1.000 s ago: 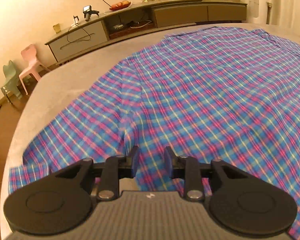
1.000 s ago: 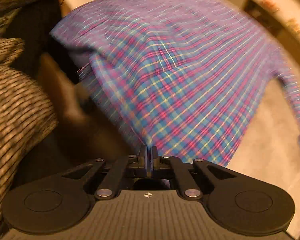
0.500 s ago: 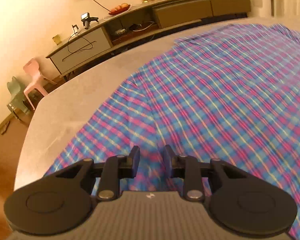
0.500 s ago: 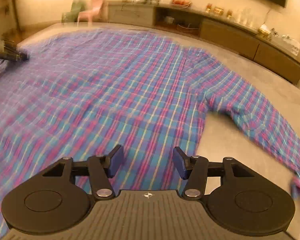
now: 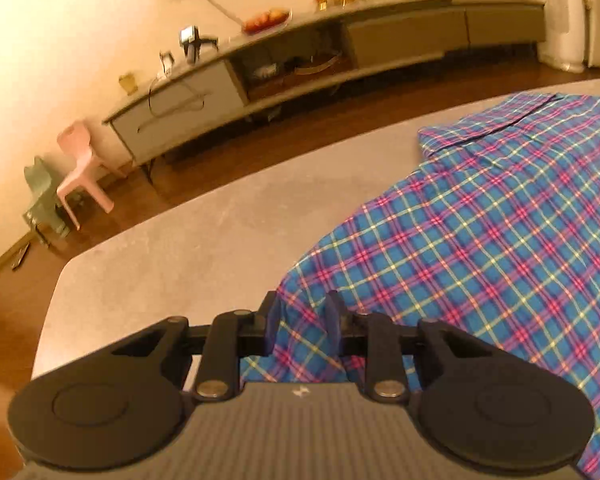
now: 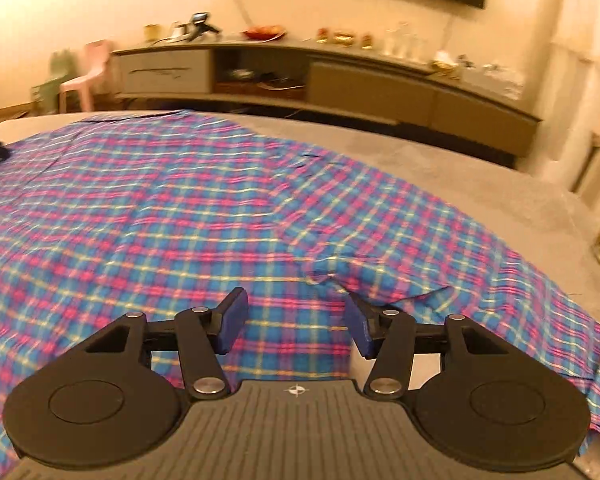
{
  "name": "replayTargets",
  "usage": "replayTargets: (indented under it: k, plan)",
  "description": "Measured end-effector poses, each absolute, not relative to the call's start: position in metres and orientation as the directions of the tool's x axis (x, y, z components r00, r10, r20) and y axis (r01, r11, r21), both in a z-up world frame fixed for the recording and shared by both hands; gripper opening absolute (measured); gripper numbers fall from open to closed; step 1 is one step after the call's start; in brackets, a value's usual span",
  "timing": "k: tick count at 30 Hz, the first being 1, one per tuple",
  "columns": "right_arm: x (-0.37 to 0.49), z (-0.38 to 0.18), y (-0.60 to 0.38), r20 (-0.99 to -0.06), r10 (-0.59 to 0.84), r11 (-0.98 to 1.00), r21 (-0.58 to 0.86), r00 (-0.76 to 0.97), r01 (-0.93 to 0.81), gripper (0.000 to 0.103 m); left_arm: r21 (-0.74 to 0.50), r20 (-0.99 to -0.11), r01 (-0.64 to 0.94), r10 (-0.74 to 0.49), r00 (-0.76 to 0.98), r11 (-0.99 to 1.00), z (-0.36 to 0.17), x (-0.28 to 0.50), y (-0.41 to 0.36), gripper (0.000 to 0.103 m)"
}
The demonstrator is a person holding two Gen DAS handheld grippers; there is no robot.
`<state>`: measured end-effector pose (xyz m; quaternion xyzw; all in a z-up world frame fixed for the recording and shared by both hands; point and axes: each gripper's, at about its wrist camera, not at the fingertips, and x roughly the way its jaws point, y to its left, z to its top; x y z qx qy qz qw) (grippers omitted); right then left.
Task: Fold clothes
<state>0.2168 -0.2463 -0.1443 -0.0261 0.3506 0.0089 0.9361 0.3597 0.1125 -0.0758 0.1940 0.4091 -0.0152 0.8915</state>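
A blue, pink and yellow plaid shirt [image 5: 480, 240] lies spread on a grey table [image 5: 180, 260]. My left gripper [image 5: 300, 312] sits at the shirt's left edge. Its jaws stand partly apart with the cloth edge in the gap, and the pads do not visibly pinch it. In the right wrist view the shirt [image 6: 180, 208] fills the table, one sleeve [image 6: 520, 280] running off to the right. My right gripper [image 6: 296, 320] hovers low over the shirt's near edge, its jaws opening wide. Nothing is pinched between them; a raised fold lies by the right finger [image 6: 360, 324].
Bare grey table top [image 6: 480, 176] lies beyond and to the right of the shirt, and to its left in the left wrist view. A long low cabinet [image 5: 340, 40] lines the far wall. Small pink and green chairs [image 5: 82, 164] stand on the floor at left.
My right gripper, shut on the hanging shirt a second ago, has let go and opened, and the shirt now lies flat. My left gripper slid left across the shirt to its edge.
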Motion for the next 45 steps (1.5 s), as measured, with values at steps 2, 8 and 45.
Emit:
replayTargets:
  k: [2,8,45]
  plan:
    - [0.212,-0.141,-0.259,-0.675,0.004,1.000,-0.013,0.738,-0.017,0.059,0.294,-0.736,0.160,0.116,0.667,0.943,-0.059,0.336,0.125,0.028]
    - [0.183,-0.123,-0.286,-0.612,0.031,1.000,0.020,0.790,-0.024,0.062,0.203,-0.775,0.107,0.093,0.625,0.973,-0.039,0.217,0.170,0.038]
    - [0.086,-0.145,-0.186,-0.727,0.184,0.948,-0.045,0.662,-0.314,0.063,0.307,-0.771,0.332,0.029,0.636,0.892,-0.059,0.002,0.071,0.019]
